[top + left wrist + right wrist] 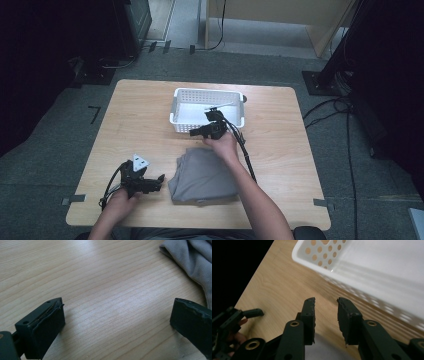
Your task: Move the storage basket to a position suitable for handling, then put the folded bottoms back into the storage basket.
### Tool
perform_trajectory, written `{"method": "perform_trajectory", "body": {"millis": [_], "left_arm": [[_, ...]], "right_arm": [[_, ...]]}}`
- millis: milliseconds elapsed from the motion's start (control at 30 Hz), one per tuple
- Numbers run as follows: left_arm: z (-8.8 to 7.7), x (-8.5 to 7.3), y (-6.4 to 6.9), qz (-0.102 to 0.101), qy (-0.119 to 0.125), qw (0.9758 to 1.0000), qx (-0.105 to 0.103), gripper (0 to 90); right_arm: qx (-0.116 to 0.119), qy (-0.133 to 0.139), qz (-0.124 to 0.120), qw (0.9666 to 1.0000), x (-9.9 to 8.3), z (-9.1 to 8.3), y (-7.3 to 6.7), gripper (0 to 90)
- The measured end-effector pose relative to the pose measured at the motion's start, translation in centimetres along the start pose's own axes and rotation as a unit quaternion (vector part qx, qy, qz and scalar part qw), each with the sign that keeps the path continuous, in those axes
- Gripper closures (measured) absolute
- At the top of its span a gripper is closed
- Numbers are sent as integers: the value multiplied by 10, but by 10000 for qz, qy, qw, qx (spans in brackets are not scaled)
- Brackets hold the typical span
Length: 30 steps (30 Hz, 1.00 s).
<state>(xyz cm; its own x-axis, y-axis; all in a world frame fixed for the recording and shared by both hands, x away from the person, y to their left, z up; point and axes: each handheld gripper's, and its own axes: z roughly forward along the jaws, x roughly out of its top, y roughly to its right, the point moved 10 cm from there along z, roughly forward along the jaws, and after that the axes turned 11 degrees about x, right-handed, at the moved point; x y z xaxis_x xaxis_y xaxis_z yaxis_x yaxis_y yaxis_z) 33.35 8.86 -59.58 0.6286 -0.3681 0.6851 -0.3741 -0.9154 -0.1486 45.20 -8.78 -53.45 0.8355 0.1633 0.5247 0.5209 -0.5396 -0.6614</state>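
Observation:
A folded grey cloth (202, 175) lies on the wooden table (140, 115) near its front edge. A white perforated basket (176, 107) stands behind it. My right gripper (200, 132) hovers between the cloth's far edge and the basket's front wall. In the right gripper view its jaws (325, 307) stand apart with nothing pressed between them; the grey cloth (324, 350) shows low beneath them and the basket (362, 265) is close by. My left gripper (160, 182) rests just left of the cloth, wide open (117, 315) over bare wood, with the cloth's edge (192, 257) ahead of it.
Inside the basket lies a thin pale object (220, 106). Cables trail from both grippers across the table. Dark equipment and cables (345, 110) surround the table on the grey floor. The left gripper (249, 313) appears far off in the right gripper view.

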Motion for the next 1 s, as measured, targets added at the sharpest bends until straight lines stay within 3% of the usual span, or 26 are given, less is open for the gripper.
{"method": "perform_trajectory", "body": {"millis": [167, 700, 1000], "left_arm": [[0, 0, 0, -1, 0, 10000, 2, 0], [0, 0, 0, 2, -1, 10000, 1, 0], [0, 0, 0, 2, 0, 10000, 1, 0]], "right_arm": [[5, -50, -124, 9999, -12, -18, 0, 557], [-13, 57, -171, 9998, -40, -59, 2, 463], [-59, 63, -127, 9999, -58, -78, 6, 462]]}}
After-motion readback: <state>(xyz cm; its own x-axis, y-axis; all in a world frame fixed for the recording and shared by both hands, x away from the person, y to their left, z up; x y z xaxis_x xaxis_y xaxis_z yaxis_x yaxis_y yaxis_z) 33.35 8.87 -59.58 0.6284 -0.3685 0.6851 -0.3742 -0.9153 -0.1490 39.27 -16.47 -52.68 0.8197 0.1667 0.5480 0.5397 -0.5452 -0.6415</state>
